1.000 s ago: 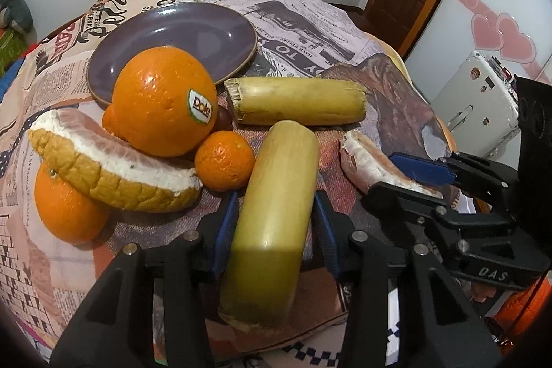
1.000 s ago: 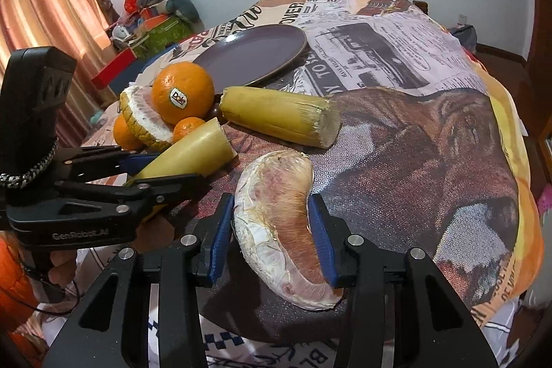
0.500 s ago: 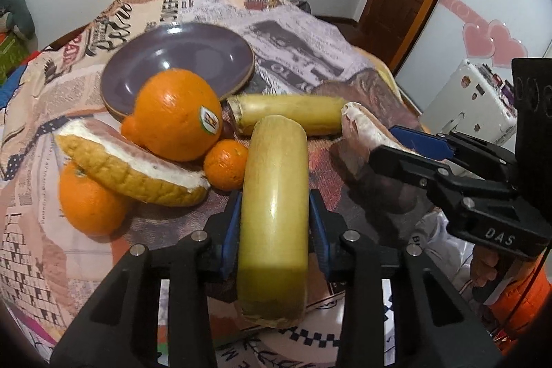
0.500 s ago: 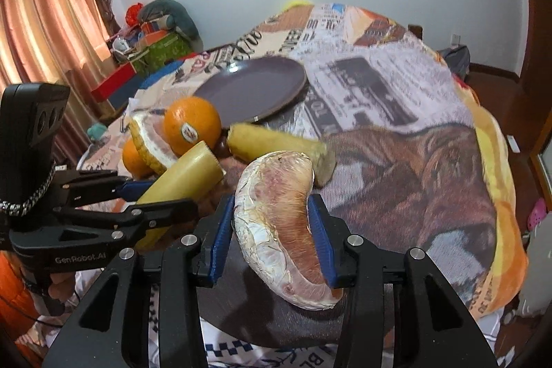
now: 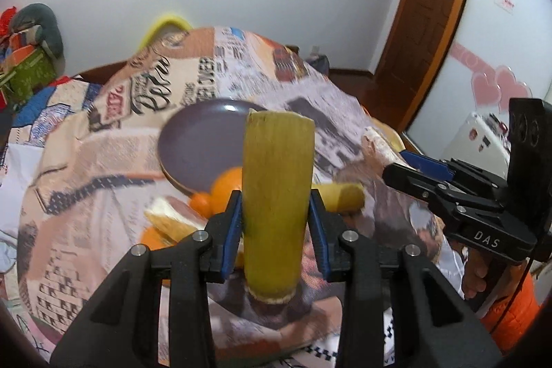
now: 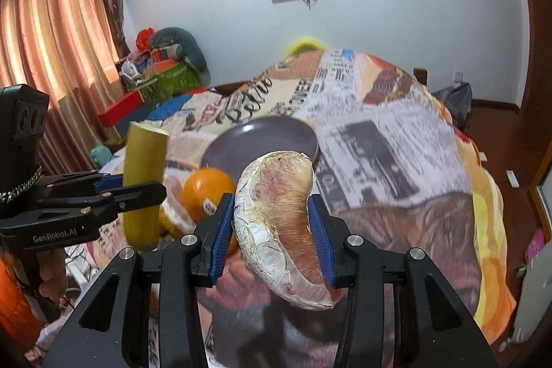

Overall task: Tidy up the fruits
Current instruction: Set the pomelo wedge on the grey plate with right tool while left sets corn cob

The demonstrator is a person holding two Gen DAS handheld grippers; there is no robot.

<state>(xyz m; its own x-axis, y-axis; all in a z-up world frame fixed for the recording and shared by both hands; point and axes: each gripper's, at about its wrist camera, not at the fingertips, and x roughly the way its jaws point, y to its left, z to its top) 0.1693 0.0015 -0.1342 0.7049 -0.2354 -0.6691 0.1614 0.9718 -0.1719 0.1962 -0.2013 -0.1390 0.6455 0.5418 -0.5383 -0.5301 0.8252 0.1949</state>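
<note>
My left gripper (image 5: pixel 276 223) is shut on a yellow-green cane piece (image 5: pixel 277 181), which stands upright, lifted off the patterned tablecloth (image 5: pixel 103 161). My right gripper (image 6: pixel 274 230) is shut on a peeled pomelo segment (image 6: pixel 276 206), also held in the air. Beyond both lies a purple plate (image 5: pixel 200 140) with nothing on it. In front of the plate sit a large orange (image 5: pixel 227 192), a small mandarin (image 5: pixel 200 204), a pomelo wedge with rind (image 5: pixel 169 219) and a second cane piece (image 5: pixel 341 197). The right wrist view has the left gripper (image 6: pixel 138 188) at the left, holding its cane piece (image 6: pixel 143 168).
Another orange (image 5: pixel 151 238) lies near the table's front left, partly hidden by my left finger. A wooden door (image 5: pixel 427 23) stands at the back right, and curtains (image 6: pixel 51 57) and a pile of bags (image 6: pixel 165 71) at the left. A hand (image 5: pixel 479 275) holds the right gripper's handle.
Both grippers have risen, each with its fruit off the table. The left one closed tighter on the cane piece and tilted it upright. The fruit pile and the plate now lie farther below.
</note>
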